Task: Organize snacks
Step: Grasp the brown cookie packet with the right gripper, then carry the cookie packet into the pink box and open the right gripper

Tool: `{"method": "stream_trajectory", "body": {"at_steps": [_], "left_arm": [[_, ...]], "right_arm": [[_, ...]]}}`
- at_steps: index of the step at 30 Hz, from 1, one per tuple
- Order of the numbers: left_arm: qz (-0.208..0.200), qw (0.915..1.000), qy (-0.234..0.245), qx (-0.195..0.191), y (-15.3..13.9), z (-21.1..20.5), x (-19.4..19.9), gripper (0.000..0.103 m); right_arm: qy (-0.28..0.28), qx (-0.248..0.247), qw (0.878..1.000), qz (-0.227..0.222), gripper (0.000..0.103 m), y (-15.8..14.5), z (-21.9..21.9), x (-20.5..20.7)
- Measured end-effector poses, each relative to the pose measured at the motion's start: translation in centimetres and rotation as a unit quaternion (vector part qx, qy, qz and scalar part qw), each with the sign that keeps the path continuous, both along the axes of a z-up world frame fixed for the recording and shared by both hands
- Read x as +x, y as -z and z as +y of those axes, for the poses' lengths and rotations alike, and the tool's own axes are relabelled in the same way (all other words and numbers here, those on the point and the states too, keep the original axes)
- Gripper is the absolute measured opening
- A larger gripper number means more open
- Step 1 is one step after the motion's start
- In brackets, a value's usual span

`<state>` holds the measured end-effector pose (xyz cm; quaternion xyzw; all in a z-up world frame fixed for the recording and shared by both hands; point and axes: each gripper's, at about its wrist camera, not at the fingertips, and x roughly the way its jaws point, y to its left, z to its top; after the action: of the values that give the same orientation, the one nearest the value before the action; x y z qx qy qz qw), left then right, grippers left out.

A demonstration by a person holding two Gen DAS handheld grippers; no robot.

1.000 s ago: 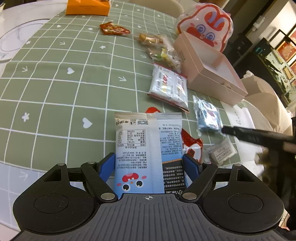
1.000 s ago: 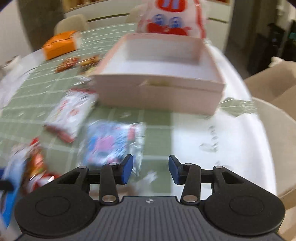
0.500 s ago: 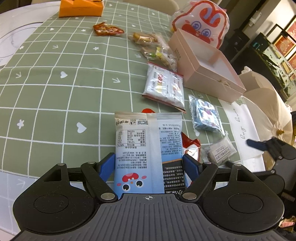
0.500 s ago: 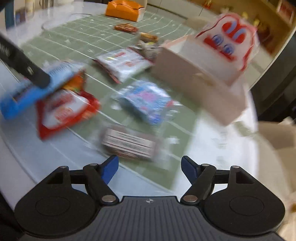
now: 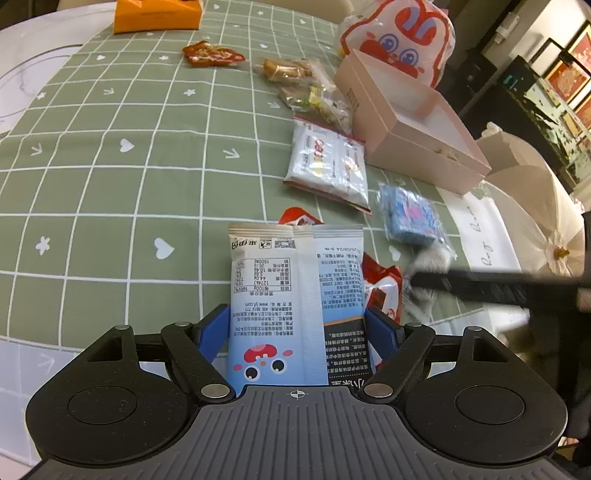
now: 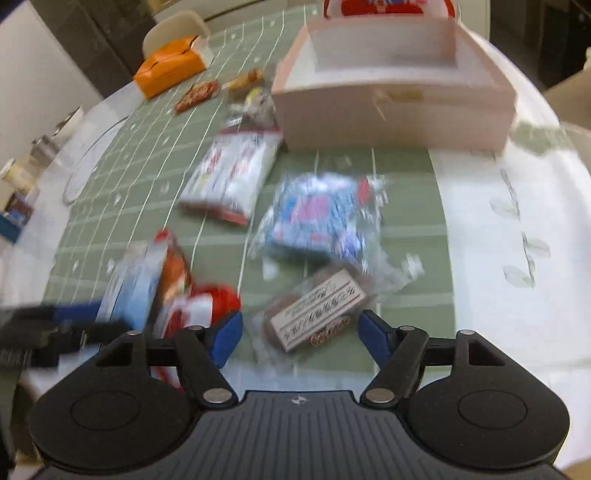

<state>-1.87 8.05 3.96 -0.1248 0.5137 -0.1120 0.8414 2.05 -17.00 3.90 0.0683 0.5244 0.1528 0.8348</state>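
Observation:
My left gripper is shut on a blue and white snack packet, held above the green tablecloth. My right gripper is open, its jaws either side of a clear-wrapped brown snack with a white label; whether they touch it is unclear. An open pink box stands at the far right, also in the right wrist view. A blue candy bag, a white packet and a red packet lie between.
An orange box, a small red wrapper and clear candy bags lie farther back. A rabbit-face bag stands behind the pink box. The round table's white edge is to the right.
My right gripper swung back over the table and came down around the labelled brown snack, jaws wider than a second ago. My left gripper still holds the blue packet, slightly shifted.

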Motion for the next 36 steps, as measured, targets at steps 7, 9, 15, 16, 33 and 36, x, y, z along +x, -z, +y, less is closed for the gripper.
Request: {"method": "stream_trajectory", "body": {"at_steps": [7, 9, 15, 16, 33, 36], "left_arm": [[-0.002, 1.0, 0.001, -0.001, -0.2, -0.1, -0.5, 0.084], [-0.005, 1.0, -0.001, -0.004, -0.3, -0.2, -0.6, 0.084], [-0.006, 1.0, -0.003, -0.007, -0.4, -0.3, -0.7, 0.084], [-0.007, 1.0, -0.002, -0.007, -0.4, -0.4, -0.6, 0.084], [-0.084, 0.994, 0.061, -0.033, -8.8, -4.8, 3.6, 0.083], [-0.149, 0.9864, 0.066, -0.026, -12.7, -6.9, 7.7, 0.084]], "right_arm": [[0.031, -0.1, 0.993, -0.052, 0.07, 0.9, 4.0, 1.4], [0.013, -0.12, 0.99, -0.067, 0.066, 1.0, 4.2, 1.0], [-0.031, -0.117, 0.989, -0.086, 0.04, 0.6, 1.5, -1.3], [-0.031, -0.118, 0.989, -0.086, 0.04, 0.5, 0.9, -1.6], [-0.022, -0.054, 0.99, -0.131, 0.038, -7.4, -6.4, -2.0], [-0.018, -0.043, 0.979, -0.199, 0.038, -12.2, -7.7, 0.4]]}}
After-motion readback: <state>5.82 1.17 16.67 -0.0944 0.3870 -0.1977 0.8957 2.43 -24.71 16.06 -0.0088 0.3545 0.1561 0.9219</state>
